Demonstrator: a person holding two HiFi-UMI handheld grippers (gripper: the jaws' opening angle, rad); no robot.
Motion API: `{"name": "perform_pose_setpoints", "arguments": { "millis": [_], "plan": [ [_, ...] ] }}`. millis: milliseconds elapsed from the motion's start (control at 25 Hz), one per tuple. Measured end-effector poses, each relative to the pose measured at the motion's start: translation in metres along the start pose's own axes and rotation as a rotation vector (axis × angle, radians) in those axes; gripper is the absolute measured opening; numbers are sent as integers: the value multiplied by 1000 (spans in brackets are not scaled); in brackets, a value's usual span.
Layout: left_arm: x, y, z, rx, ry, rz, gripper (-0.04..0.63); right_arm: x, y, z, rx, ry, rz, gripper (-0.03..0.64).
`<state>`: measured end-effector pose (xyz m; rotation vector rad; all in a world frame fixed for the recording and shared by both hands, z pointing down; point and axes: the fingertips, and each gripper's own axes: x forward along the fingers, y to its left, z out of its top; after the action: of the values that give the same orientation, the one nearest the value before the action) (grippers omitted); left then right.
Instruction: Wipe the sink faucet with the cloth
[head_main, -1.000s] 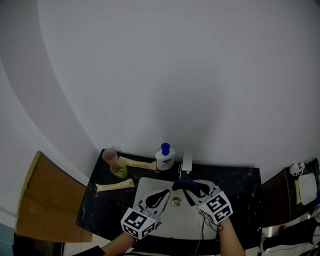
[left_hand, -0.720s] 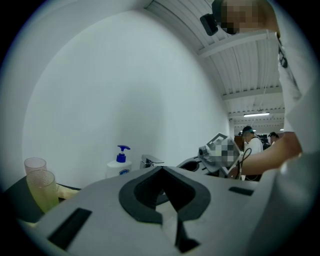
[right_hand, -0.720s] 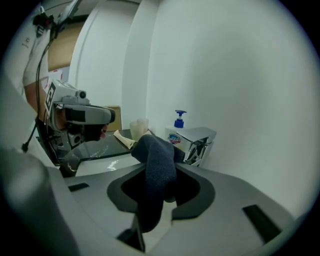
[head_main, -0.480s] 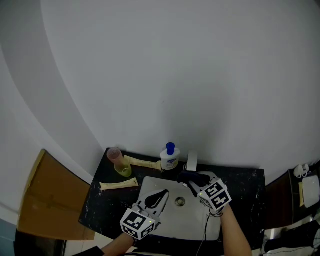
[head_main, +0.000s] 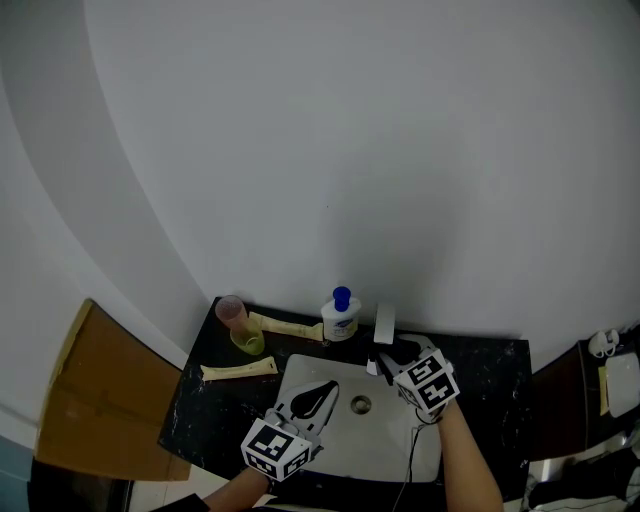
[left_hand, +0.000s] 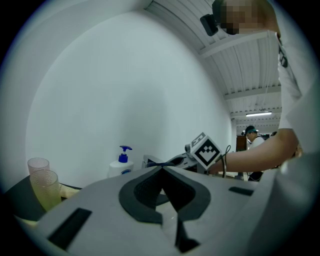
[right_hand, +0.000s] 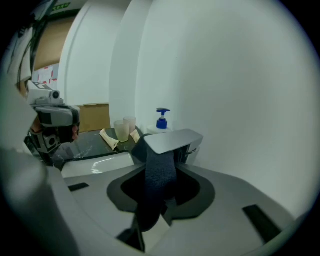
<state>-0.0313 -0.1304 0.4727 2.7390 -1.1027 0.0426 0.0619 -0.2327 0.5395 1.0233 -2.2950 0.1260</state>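
The grey faucet (head_main: 384, 324) stands at the back rim of the white sink (head_main: 325, 445). My right gripper (head_main: 396, 357) is at the faucet's right side, shut on a dark blue cloth (head_main: 392, 351). In the right gripper view the cloth (right_hand: 158, 187) runs from between the jaws of this gripper (right_hand: 161, 167) up against the underside of the faucet's flat spout (right_hand: 175, 140). My left gripper (head_main: 316, 394) hovers over the left part of the basin, shut with nothing in it. The left gripper view looks along its own closed jaws (left_hand: 162, 172) toward the right gripper's marker cube (left_hand: 205, 150).
A white soap bottle with a blue pump (head_main: 341, 317) stands left of the faucet on the black counter (head_main: 480, 375). Further left are stacked plastic cups (head_main: 238, 328) and two cream tubes (head_main: 238, 371). A cardboard box (head_main: 95, 400) stands left of the counter.
My right gripper has carried the cloth from in front of the spout, over the basin, back and to the right against the faucet. The left gripper has barely moved.
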Motion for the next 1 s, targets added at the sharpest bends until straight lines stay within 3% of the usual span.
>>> {"name": "perform_pose_setpoints", "arguments": {
  "millis": [240,480,1000],
  "plan": [
    [6,-7,-1,-3,-6,-15,-2,-25,43,-8,-40,-3,76,117],
    [10,-8,-4,-7,-3,-20,-2,-29,56,-8,-74,17,125,117],
    [5,5,-2,-15,-4,4,-2,8,-17,3,27,-18,11,117]
  ]
}}
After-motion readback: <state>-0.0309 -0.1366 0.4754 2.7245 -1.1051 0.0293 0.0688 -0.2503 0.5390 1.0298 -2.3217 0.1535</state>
